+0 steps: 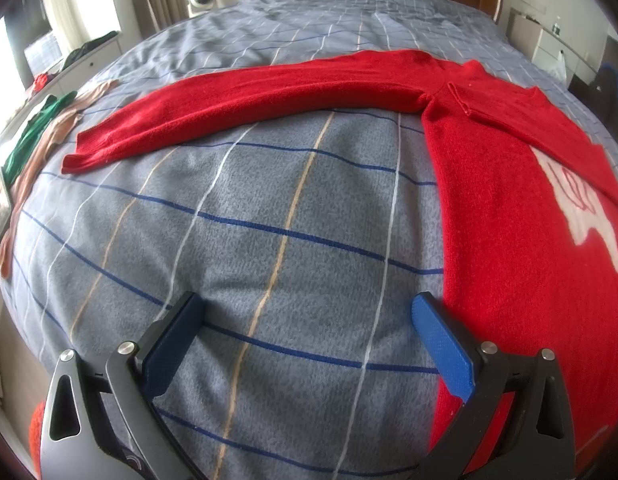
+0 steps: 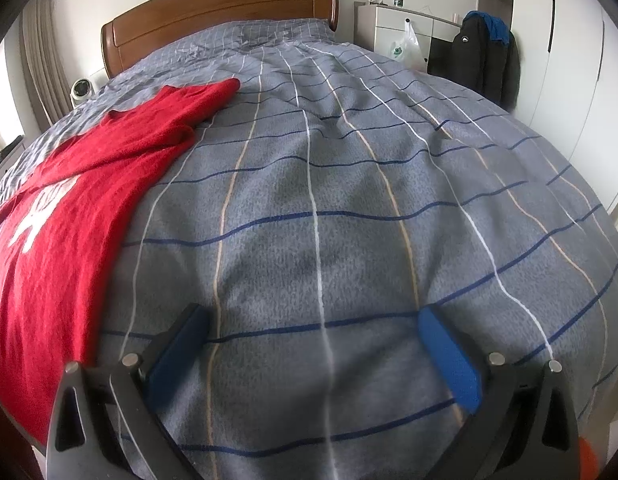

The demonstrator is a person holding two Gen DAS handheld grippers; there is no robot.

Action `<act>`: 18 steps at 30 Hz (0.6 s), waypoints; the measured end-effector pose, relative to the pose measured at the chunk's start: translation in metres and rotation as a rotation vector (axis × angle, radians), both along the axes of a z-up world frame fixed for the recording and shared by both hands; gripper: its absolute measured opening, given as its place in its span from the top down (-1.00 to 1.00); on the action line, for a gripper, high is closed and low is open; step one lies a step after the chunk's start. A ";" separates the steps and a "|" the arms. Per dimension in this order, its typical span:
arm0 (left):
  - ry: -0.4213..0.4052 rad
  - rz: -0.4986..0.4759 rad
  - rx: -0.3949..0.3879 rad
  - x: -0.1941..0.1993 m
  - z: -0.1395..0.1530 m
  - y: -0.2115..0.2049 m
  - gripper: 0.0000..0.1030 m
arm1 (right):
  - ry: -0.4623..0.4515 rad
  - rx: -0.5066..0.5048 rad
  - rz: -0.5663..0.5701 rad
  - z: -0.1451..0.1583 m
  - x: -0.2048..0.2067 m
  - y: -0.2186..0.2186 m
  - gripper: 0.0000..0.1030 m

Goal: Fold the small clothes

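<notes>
Red sweater lies flat on the grey checked bedspread — one sleeve stretched toward the frame's left; left gripper and right gripper both spread wide, empty.

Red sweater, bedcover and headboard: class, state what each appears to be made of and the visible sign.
Red sweater: likely knitted wool or acrylic, matte and fuzzy, with a ribbed cuff. Bedcover: probably brushed cotton or flannel, with a soft mottled nap and woven check lines. Headboard: seemingly varnished wood, brown with a glossy sheen.
</notes>
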State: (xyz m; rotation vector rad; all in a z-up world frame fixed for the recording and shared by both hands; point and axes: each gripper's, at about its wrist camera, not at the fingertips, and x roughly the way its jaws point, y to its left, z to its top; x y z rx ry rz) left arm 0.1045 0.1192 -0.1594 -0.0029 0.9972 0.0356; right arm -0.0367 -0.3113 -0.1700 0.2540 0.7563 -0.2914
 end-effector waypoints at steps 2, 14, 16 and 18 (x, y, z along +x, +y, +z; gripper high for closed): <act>-0.003 -0.001 -0.004 0.000 0.000 0.000 -0.99 | 0.000 -0.003 -0.001 0.000 0.000 0.001 -1.00; -0.043 -0.151 -0.144 0.034 0.113 0.037 -0.99 | -0.001 -0.002 0.000 0.000 0.000 0.001 -1.00; -0.029 -0.166 -0.224 0.051 0.120 0.062 -0.99 | -0.002 -0.001 0.000 0.000 0.000 0.000 -1.00; -0.016 -0.137 -0.273 0.069 0.118 0.096 -0.99 | -0.003 0.000 -0.001 0.000 0.000 0.000 -1.00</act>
